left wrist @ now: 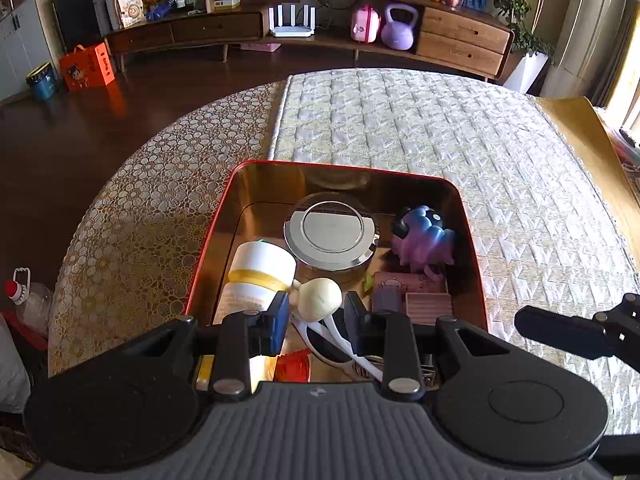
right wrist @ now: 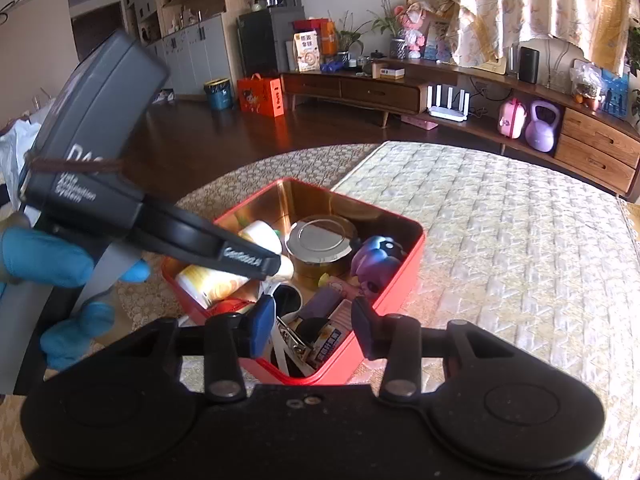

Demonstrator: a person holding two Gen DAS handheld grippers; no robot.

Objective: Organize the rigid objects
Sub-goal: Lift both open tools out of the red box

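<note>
Sunlit living-room furniture is seen behind a round table (left wrist: 132, 216) covered in a bubble-patterned gold cloth and a quilted cream runner (left wrist: 460, 152), on which an open red metal tin with a gold interior (left wrist: 208, 248) is set. Inside the tin, toward its near side, a cream-coloured bulb-shaped rigid object (left wrist: 320, 298) is seen in the gap between the parted fingers of the left gripper (left wrist: 316, 312); contact cannot be told, so the jaws are read as released rather than clenched. The object's rounded end is directed away from the gripper, and its long axis appears to run roughly along the fingers. Just left of it a white cylindrical bottle with a yellow band (left wrist: 258, 276) is laid on its side; just beyond stands a round container with a shiny silver lid (left wrist: 331, 234), and to the right a purple-blue ridged toy figure (left wrist: 424, 238) and small pink and purple boxes (left wrist: 412, 294). White curved strips (left wrist: 340, 344) lie under the jaws. The right gripper (right wrist: 310, 322) is held open and empty over the tin's near corner, farther from the object than the left one. A closing move is judged to be crowded chiefly by the bottle at the left finger. A blue-gloved hand (right wrist: 48, 256) is seen on the left gripper's handle.
</note>
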